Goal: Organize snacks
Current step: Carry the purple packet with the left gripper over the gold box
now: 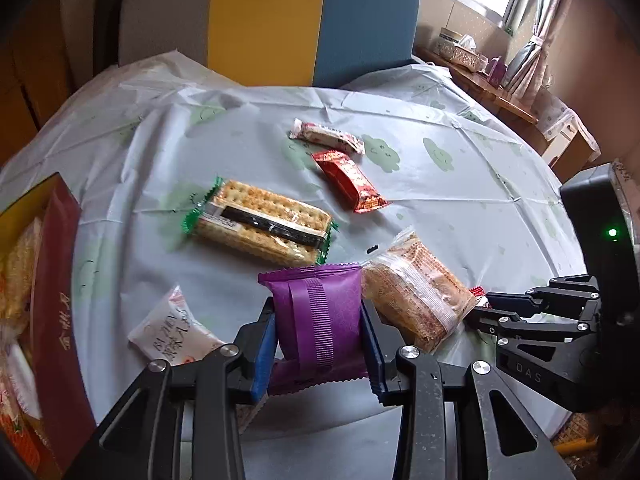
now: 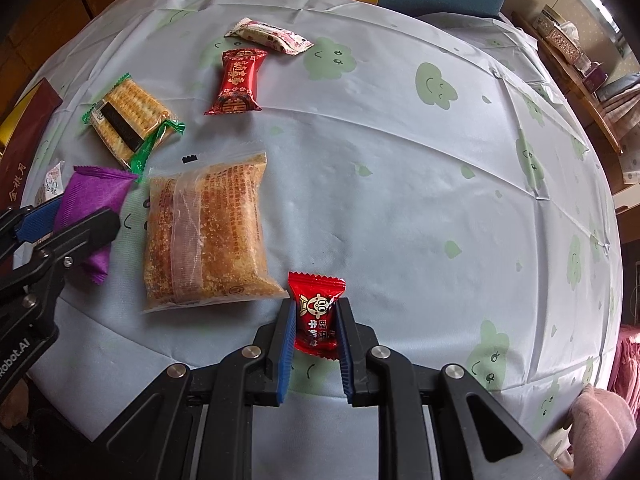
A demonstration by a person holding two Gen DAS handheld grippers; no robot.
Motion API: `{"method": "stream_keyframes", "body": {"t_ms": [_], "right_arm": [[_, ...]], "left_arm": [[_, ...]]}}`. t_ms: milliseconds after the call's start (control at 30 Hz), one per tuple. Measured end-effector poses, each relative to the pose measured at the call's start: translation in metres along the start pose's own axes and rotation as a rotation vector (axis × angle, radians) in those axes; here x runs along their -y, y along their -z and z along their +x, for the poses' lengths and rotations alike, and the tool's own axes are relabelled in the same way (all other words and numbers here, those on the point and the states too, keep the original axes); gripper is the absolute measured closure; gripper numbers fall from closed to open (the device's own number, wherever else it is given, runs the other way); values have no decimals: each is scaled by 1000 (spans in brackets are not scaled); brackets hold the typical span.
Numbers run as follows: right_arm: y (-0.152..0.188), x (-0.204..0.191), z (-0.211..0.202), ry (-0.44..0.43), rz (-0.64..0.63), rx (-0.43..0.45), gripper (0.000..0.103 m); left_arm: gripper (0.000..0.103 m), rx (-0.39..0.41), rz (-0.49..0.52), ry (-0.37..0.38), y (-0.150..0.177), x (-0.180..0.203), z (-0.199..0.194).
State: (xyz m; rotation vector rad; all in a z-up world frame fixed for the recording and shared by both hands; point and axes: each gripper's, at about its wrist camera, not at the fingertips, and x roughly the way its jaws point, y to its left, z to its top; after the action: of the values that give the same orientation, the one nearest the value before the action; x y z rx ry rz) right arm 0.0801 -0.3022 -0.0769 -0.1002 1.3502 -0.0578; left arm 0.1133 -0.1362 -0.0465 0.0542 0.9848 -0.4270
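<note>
My left gripper (image 1: 318, 312) is shut on a purple snack packet (image 1: 320, 296), its blue pads (image 1: 264, 348) pressing the packet's two sides just above the table. The same packet (image 2: 96, 196) shows at the left of the right wrist view. My right gripper (image 2: 316, 308) is shut on a small red candy packet (image 2: 316, 320) near the table's front edge. Between the two grippers lies a clear bag of golden pastry (image 2: 208, 232). A cracker pack with green ends (image 1: 260, 220), a red wrapped snack (image 1: 352, 180) and a white-and-red bar (image 1: 328, 136) lie farther back.
A dark red box (image 1: 56, 280) holding several snacks sits at the table's left edge, a white packet (image 1: 172, 332) beside it. The round table has a pale cloth with green clouds (image 2: 400, 160). A yellow-and-blue chair back (image 1: 300, 20) stands behind it.
</note>
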Motion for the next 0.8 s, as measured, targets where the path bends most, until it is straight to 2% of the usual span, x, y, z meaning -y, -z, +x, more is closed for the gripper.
{"method": "stream_keyframes", "body": {"t_ms": [133, 267, 800], "right_arm": [[0, -1, 0, 4, -3, 3, 84], [0, 1, 0, 3, -4, 6, 84], [6, -10, -1, 44, -50, 33, 84]], "left_arm": [[64, 59, -16, -25, -1, -8, -25], [64, 92, -31, -81, 1, -18, -42], [64, 117, -131, -148, 18, -69, -82]]}}
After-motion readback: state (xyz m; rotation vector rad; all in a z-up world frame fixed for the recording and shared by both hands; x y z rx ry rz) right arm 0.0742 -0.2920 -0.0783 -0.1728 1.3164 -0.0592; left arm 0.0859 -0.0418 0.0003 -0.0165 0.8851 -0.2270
